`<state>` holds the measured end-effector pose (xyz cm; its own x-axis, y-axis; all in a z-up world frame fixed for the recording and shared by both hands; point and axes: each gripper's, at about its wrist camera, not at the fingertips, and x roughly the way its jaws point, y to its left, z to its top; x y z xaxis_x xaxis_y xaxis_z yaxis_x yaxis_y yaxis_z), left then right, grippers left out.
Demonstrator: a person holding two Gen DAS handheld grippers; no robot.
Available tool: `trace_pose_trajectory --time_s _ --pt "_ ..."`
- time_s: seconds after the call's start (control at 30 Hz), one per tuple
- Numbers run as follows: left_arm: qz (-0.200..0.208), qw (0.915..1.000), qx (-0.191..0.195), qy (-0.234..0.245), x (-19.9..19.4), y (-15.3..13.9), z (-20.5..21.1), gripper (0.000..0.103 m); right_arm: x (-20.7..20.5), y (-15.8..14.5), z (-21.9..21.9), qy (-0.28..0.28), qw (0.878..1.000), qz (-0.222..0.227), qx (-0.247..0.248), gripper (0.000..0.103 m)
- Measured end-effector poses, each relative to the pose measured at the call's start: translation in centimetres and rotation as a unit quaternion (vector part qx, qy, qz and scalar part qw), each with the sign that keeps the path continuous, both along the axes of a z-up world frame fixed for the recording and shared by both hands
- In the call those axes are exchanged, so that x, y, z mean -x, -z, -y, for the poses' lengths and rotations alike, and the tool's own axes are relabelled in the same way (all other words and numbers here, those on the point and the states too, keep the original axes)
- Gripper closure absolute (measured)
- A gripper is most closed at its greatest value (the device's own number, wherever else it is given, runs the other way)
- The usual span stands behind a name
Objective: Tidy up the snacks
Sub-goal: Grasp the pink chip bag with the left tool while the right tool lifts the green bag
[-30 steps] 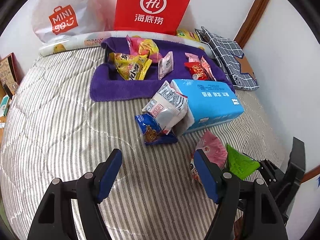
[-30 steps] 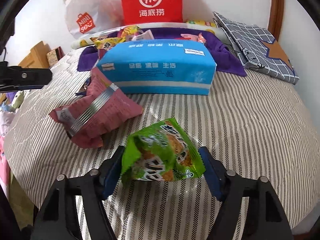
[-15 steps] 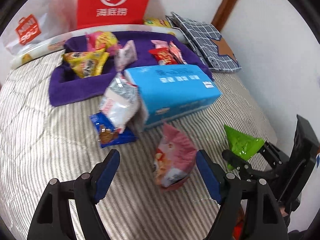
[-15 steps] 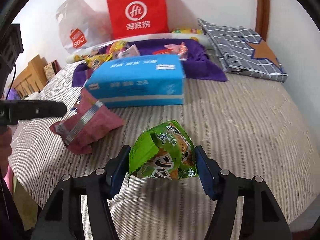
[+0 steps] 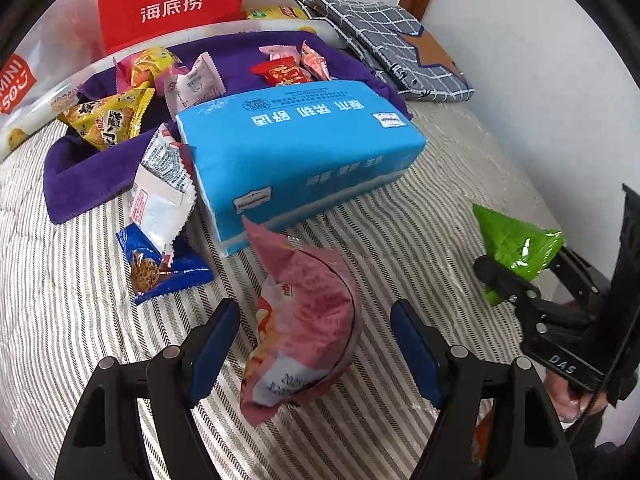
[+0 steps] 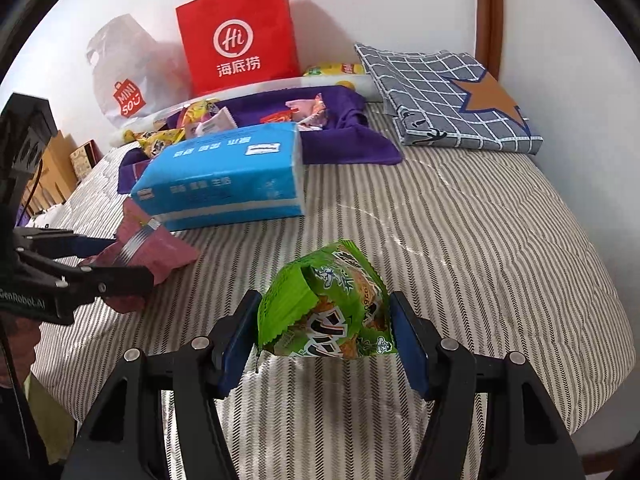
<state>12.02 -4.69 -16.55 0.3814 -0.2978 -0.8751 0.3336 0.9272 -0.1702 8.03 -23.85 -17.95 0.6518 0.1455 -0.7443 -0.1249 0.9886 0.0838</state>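
A pink snack bag (image 5: 308, 320) lies on the striped bed between the fingers of my left gripper (image 5: 316, 340). The left jaws stand open, and both blue pads are clear of the bag. My right gripper (image 6: 324, 332) is shut on a green snack bag (image 6: 332, 300), with a pad pressed on each side. The left wrist view shows that green bag (image 5: 516, 236) held up off the bed at the right. In the right wrist view, the left gripper (image 6: 120, 260) straddles the pink bag (image 6: 160, 248).
A blue tissue pack (image 5: 296, 148) lies just beyond the pink bag. A silver-white packet (image 5: 160, 196) and a blue cookie packet (image 5: 160, 268) lean at its left. A purple cloth (image 5: 92, 176) holds several snacks. A red paper bag (image 5: 172, 0) and folded checked fabric (image 5: 384, 40) line the back.
My left gripper has swung right and come down around the pink bag, which was beside its right finger before. The right gripper's pads have closed on the green bag and drawn it back.
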Motion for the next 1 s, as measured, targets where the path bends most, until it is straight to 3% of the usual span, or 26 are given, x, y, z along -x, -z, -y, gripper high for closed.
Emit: trace_pose_trajectory --time_s 0.13,0.3,0.4,1.0 --pt "-0.005 0.9999 -0.011 0.0 -0.3 0.7 0.3 0.031 0.0 0.2 0.3 0.004 1.0 -0.001 -0.003 0.039" --pt "-0.01 0.9999 -0.012 0.0 -0.4 1.2 0.4 0.053 -0.1 0.3 0.5 0.011 1.0 -0.003 -0.004 0.04" --pt "-0.011 0.9999 0.0 0.009 -0.2 0.8 0.1 0.056 0.0 0.2 0.6 0.015 1.0 -0.003 -0.003 0.04" --pt "0.022 0.9987 0.042 -0.02 0.0 -3.9 -3.6 0.056 -1.8 -4.3 -2.0 -0.01 1.0 0.028 0.002 0.04"
